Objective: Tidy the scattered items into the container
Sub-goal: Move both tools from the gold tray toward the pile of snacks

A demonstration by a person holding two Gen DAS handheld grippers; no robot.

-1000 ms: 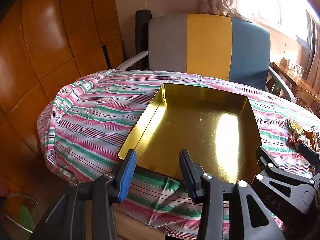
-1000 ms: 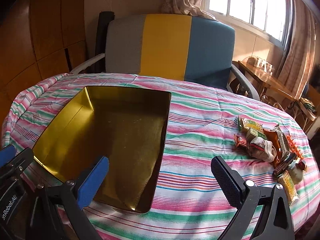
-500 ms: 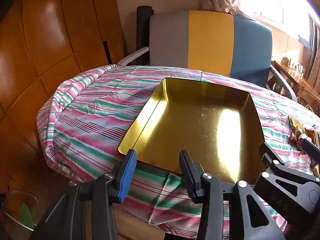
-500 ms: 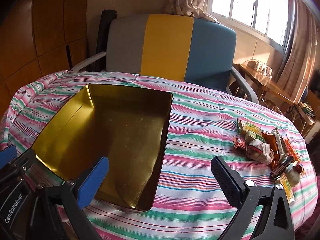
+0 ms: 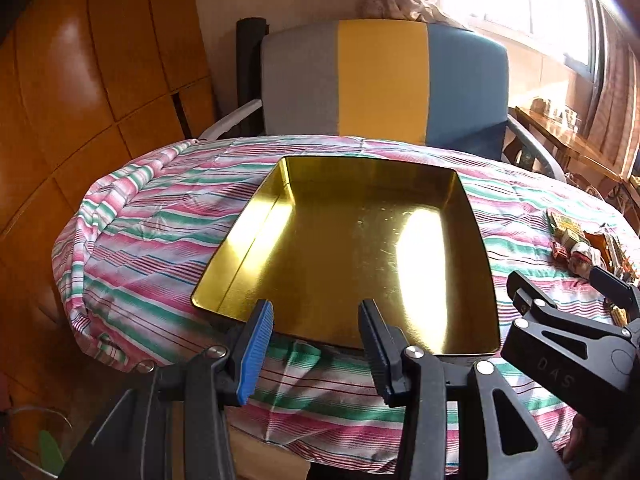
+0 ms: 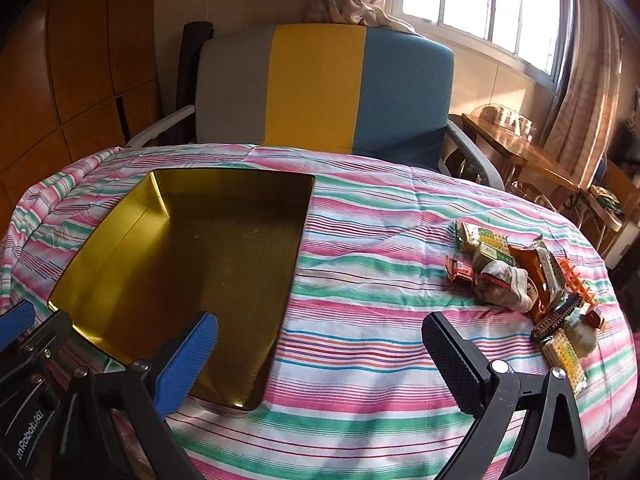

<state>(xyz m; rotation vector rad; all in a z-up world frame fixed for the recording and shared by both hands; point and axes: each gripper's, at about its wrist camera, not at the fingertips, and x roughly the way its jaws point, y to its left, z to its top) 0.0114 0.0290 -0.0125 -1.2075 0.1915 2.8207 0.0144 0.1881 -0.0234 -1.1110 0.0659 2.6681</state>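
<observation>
An empty gold metal tray (image 5: 256,236) (image 6: 108,264) lies on the striped tablecloth, left of centre. A pile of scattered items (image 6: 524,280), snack packets, a rolled sock, a brown bottle and a comb, lies at the table's right side; it also shows in the left wrist view (image 5: 580,248). My left gripper (image 5: 316,348) is open and empty, hovering off the tray's near edge. My right gripper (image 6: 320,356) is wide open and empty, above the table's near edge between tray and pile.
The round table (image 6: 380,216) has a pink, green and white striped cloth. A grey, yellow and blue armchair (image 6: 320,88) stands behind it. A wooden wall (image 5: 80,100) is at left. A side table (image 6: 516,148) stands at right under the window.
Both grippers have drawn back and risen a little from the table, so the tray and pile sit lower and farther in view. Their jaws have kept the same opening.
</observation>
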